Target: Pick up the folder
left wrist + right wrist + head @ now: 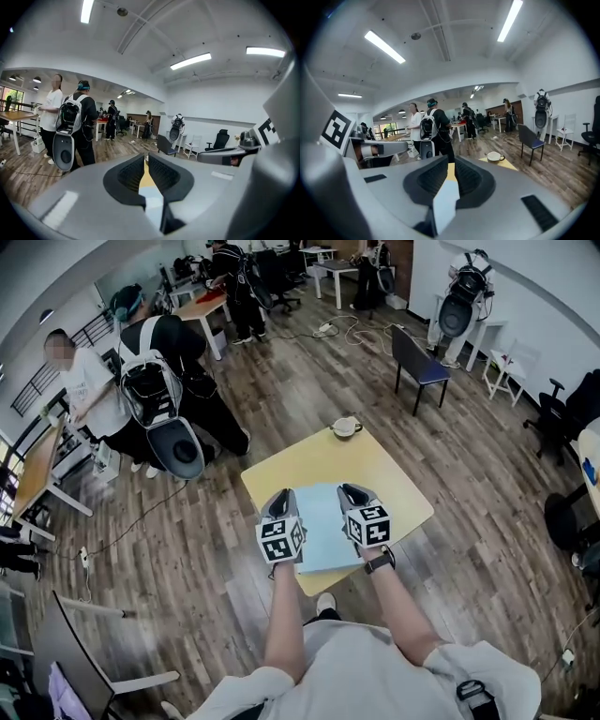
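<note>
Your left gripper [280, 500] is clamped shut on the left edge of the light-blue folder [324, 521], and your right gripper [355, 495] on its right edge. The folder spans between them over the yellow table [394, 486], well apart from the cup [346, 427] at the far corner.

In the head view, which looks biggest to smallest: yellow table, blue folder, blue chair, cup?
Largest: yellow table.
Next: blue folder and blue chair look about alike; the chair stands farther off, so I won't rank them.
Smallest: cup.
</note>
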